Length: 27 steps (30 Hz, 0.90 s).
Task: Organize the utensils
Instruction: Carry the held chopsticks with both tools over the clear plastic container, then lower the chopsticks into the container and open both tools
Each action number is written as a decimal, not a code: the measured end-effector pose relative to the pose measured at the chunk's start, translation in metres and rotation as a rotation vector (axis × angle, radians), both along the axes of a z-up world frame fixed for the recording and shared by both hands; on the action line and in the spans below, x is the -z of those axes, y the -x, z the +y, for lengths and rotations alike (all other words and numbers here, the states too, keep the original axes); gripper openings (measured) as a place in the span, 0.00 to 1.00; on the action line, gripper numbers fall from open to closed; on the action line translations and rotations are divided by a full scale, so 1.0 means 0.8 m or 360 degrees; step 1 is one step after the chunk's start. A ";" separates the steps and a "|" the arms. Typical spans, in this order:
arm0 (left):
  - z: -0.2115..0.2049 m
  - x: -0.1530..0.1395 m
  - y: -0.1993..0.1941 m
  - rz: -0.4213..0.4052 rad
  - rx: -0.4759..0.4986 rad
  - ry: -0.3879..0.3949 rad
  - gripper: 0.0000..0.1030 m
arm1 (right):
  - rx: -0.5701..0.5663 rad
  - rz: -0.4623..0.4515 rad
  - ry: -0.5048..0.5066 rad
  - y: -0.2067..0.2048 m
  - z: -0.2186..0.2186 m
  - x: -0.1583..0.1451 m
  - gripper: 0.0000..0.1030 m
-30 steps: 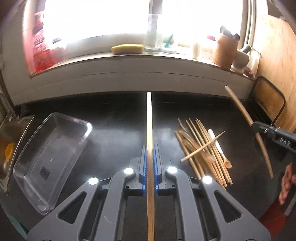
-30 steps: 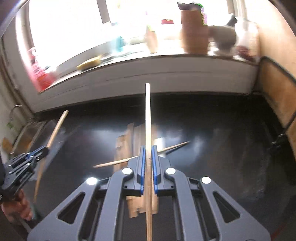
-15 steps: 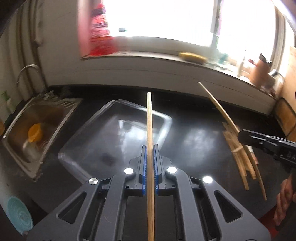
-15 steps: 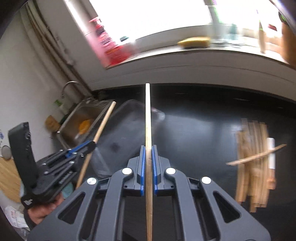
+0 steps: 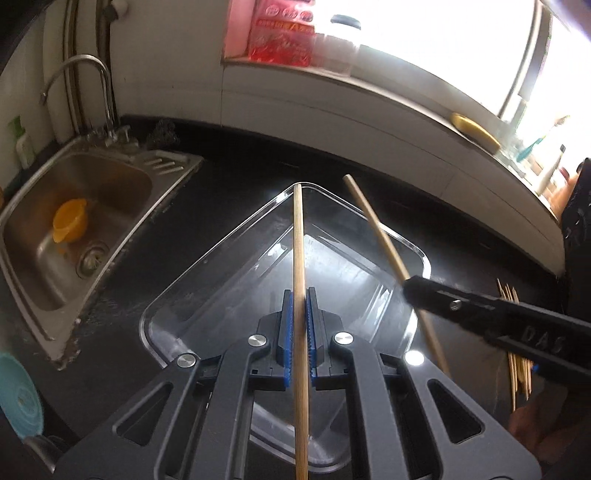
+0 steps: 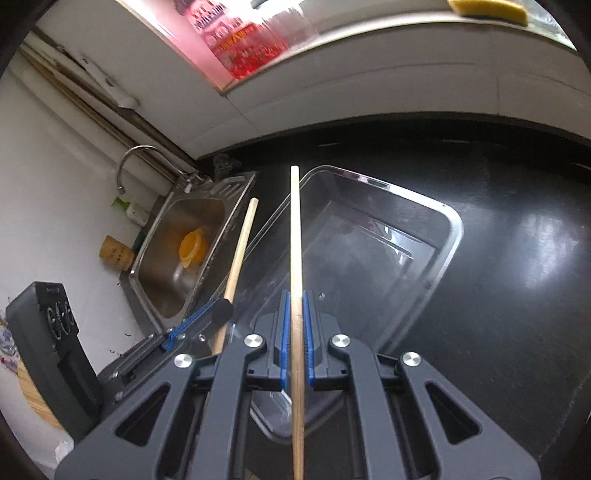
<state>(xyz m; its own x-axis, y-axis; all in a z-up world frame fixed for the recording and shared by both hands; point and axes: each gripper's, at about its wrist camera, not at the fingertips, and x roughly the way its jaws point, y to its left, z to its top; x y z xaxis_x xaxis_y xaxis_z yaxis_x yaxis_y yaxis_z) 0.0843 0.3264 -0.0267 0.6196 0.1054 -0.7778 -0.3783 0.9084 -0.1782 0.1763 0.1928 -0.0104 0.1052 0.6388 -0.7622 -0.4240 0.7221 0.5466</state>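
My left gripper (image 5: pixel 298 295) is shut on a wooden chopstick (image 5: pixel 298 243) and holds it above a clear plastic container (image 5: pixel 221 295) on the black counter. My right gripper (image 6: pixel 295 295) is shut on another wooden chopstick (image 6: pixel 295 229) above the same container (image 6: pixel 439 258). The right gripper (image 5: pixel 410 286) and its chopstick (image 5: pixel 373 221) show at the right of the left wrist view. The left gripper (image 6: pixel 223 310) and its chopstick (image 6: pixel 240 251) show at the left of the right wrist view. The container holds nothing that I can see.
A steel sink (image 5: pixel 22 236) with an orange cup (image 5: pixel 70 225) and a tap (image 5: pixel 74 66) lies left of the container. A pile of wooden chopsticks (image 5: pixel 517 369) lies on the counter at the right. The windowsill behind carries a red packet (image 5: pixel 280 33) and a yellow sponge (image 5: pixel 476 129).
Both grippers have swung left from the chopstick pile, each still holding its chopstick, and now hover over the clear container. The sink has come into view.
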 end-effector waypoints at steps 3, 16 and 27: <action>0.004 0.014 -0.019 0.0036 0.0010 0.0004 0.06 | 0.0006 0.0019 0.0046 -0.010 0.011 0.014 0.08; 0.017 0.056 -0.048 0.0134 0.0046 -0.0002 0.06 | 0.0000 0.0101 0.0100 -0.040 0.031 0.054 0.08; 0.030 0.058 -0.057 0.0184 0.0034 -0.0006 0.60 | -0.0022 0.0094 0.0119 -0.057 0.029 0.048 0.08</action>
